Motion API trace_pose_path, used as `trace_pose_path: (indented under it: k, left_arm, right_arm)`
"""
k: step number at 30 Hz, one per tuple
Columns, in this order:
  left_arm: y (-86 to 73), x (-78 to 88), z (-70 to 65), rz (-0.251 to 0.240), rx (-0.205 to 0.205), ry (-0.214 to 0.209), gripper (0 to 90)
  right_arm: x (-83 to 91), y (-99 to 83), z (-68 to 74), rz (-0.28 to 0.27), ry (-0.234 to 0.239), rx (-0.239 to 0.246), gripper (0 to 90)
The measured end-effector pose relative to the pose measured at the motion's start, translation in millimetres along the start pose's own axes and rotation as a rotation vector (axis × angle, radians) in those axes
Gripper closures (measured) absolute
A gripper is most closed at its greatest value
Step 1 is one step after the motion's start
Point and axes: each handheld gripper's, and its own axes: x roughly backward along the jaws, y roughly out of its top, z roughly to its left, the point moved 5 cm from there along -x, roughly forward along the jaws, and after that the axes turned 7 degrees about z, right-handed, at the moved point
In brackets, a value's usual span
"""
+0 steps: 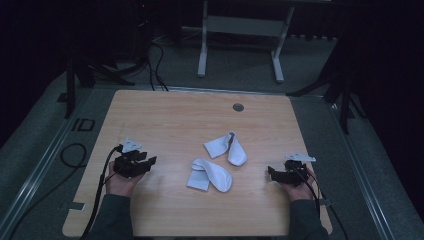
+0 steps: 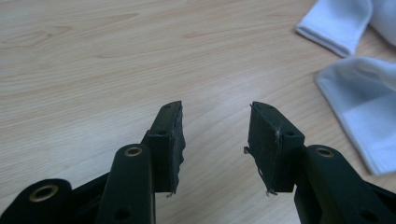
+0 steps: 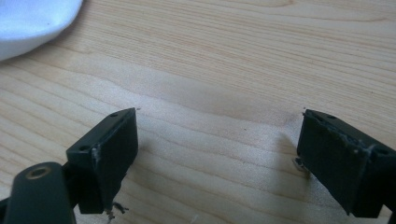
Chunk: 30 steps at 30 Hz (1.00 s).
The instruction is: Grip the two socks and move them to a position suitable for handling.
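Socks [image 1: 218, 161] are lying between both tongs, left gripper [image 1: 148, 162] and right gripper [image 1: 271, 172] hovering wide and empty either side, seemingly readying a grab.

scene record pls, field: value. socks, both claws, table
surface: wooden table, round grommet near far edge
sock 1: white, bent, far one
sock 2: white, bent, near one, close beside sock 1; contact unclear
left claw: open, nothing between jaws, left of the socks, apart from them
right claw: open, nothing between jaws, right of the socks, apart from them
held: nothing
background: dark floor, white desk frame beyond the table
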Motion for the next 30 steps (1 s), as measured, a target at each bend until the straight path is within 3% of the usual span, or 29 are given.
trace_pose_path:
  k: [17, 30]
  left_arm:
    - [-1.0, -8.2, -22.7, 0.027, -0.077, -0.052, 56.3]
    - [-3.0, -13.9, -32.9, 0.045, -0.091, -0.094, 66.1]
  right_arm:
    - [0.0, 0.0, 0.1, 0.000, 0.000, 0.000, 12.0]
    - [0.0, 0.0, 0.1, 0.000, 0.000, -0.001, 12.1]
